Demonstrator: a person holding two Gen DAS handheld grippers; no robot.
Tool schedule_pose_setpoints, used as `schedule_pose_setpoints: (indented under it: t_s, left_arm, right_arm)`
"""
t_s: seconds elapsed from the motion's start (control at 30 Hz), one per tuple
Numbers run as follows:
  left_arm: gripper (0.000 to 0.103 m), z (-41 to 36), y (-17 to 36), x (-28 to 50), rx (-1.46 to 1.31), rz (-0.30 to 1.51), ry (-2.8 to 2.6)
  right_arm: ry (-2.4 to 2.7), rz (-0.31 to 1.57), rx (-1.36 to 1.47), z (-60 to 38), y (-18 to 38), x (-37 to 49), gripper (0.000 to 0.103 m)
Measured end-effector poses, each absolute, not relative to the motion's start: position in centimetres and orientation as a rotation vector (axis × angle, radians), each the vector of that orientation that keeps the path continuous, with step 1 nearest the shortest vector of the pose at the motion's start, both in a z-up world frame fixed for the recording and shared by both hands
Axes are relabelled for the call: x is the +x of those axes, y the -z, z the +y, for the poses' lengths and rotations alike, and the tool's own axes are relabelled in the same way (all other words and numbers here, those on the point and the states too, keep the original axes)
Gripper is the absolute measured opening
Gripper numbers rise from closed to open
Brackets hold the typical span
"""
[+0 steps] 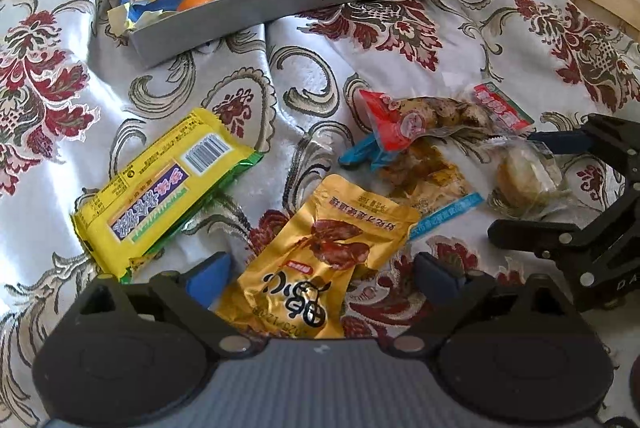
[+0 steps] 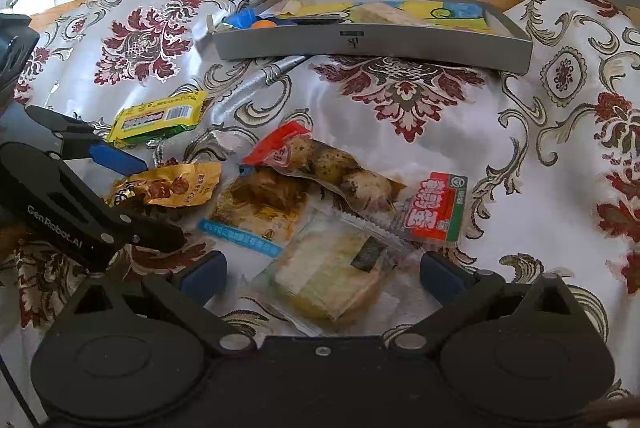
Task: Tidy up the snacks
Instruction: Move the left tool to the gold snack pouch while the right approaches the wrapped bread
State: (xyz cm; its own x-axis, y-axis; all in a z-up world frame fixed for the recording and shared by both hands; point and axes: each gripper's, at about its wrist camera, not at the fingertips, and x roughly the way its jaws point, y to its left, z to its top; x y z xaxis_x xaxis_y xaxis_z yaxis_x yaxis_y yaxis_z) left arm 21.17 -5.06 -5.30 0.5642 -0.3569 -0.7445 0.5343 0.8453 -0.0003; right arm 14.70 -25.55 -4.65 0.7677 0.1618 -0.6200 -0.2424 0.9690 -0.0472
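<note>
While your left gripper [image 1: 320, 278] hangs with jaws spread over the gold pouch [image 1: 320, 260], your right gripper [image 2: 322, 274] stands spread around the clear-wrapped cake [image 2: 332, 280]. Neither grips anything. Beside these on the floral cloth [image 2: 440, 115] lie the yellow bar [image 1: 160, 183], the red-ended egg pack [image 2: 352, 179] and a brown-filled packet [image 2: 260, 203]. Your grey tray [image 2: 372, 43] sits beyond them.

Black left gripper [image 1: 322, 282], blue-padded fingers [image 1: 208, 278], silver screws, right gripper [image 2: 322, 274] likewise, "GenRobot.AI" lettering
</note>
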Motion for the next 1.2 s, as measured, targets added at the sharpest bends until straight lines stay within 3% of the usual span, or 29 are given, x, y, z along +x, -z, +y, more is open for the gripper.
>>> schedule_pose_setpoints:
  t_s: [0.33,0.77,0.93,1.2]
  left_arm:
    - [0.09,-5.3,5.1,21.1,0.167,0.836,0.448]
    - [0.063,-5.1,5.0,18.1,0.037,0.809,0.332]
    - [0.058,-4.8,5.0,16.7,0.005,0.777,0.331]
    - [0.062,-5.3,4.5,16.4,0.031,0.784,0.384]
  right_arm:
    - [-0.193,0.669,-0.16,-25.0,5.1,14.6,0.102]
    - [-0.183,0.656,-0.148,-25.1,5.0,13.9,0.098]
    - [-0.18,0.641,-0.125,-25.5,4.9,13.3,0.089]
    - [-0.178,0.644,-0.118,-25.7,4.9,12.9,0.087]
